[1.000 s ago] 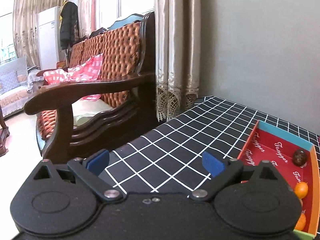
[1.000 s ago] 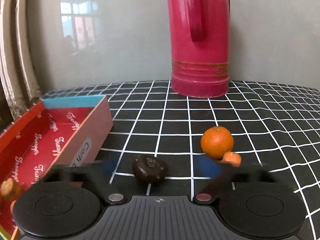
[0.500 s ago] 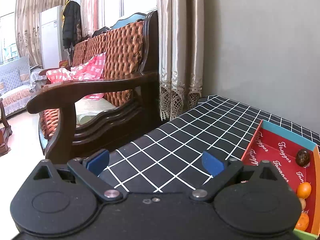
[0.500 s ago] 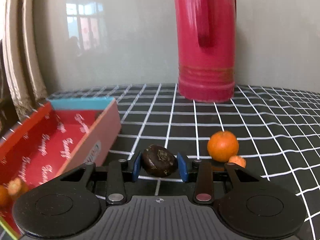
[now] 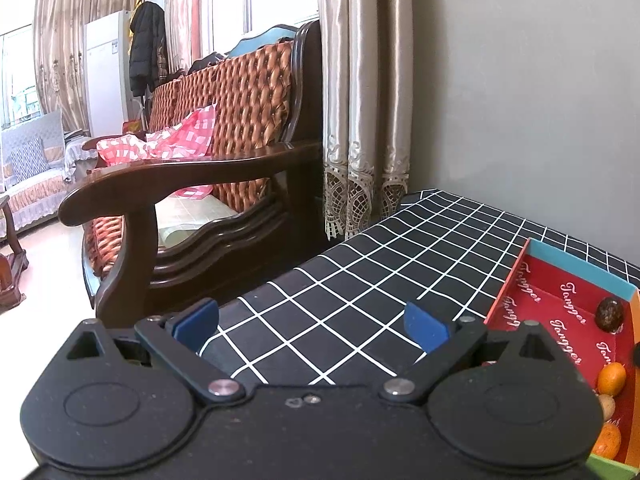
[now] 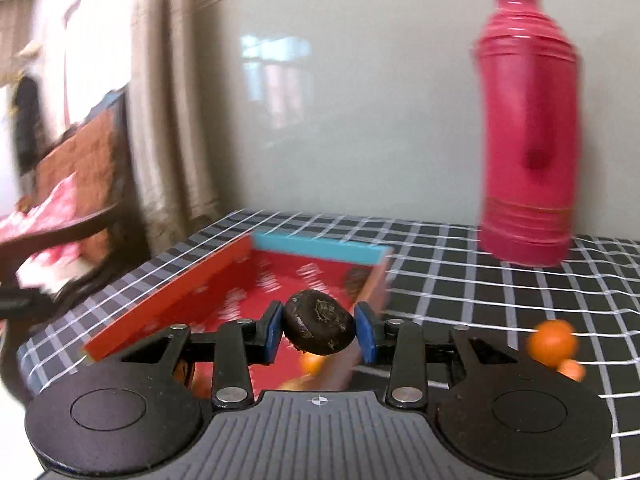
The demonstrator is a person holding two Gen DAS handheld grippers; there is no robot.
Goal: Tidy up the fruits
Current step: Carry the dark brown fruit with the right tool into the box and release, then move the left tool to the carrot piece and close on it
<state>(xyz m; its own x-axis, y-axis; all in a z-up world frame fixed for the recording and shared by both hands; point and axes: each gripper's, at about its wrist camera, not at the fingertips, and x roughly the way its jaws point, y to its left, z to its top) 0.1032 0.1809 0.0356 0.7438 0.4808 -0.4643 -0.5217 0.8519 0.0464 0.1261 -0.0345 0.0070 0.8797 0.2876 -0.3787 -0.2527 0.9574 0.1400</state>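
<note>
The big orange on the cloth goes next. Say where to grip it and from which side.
Grip the big orange across its widest middle, pads level. Come from the side away from the small orange piece touching its lower right, so a pad does not catch it. It is round, so it should roll unless gripped centrally.

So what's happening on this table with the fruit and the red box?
A person is sorting fruit into the red box with two handheld grippers. The right gripper has its jaws shut on a dark brown round fruit and holds it in front of the box, which already contains another dark fruit and a few small oranges. An orange with a smaller one beside it waits on the checked tablecloth. The left gripper hangs open and empty over the table.
</note>
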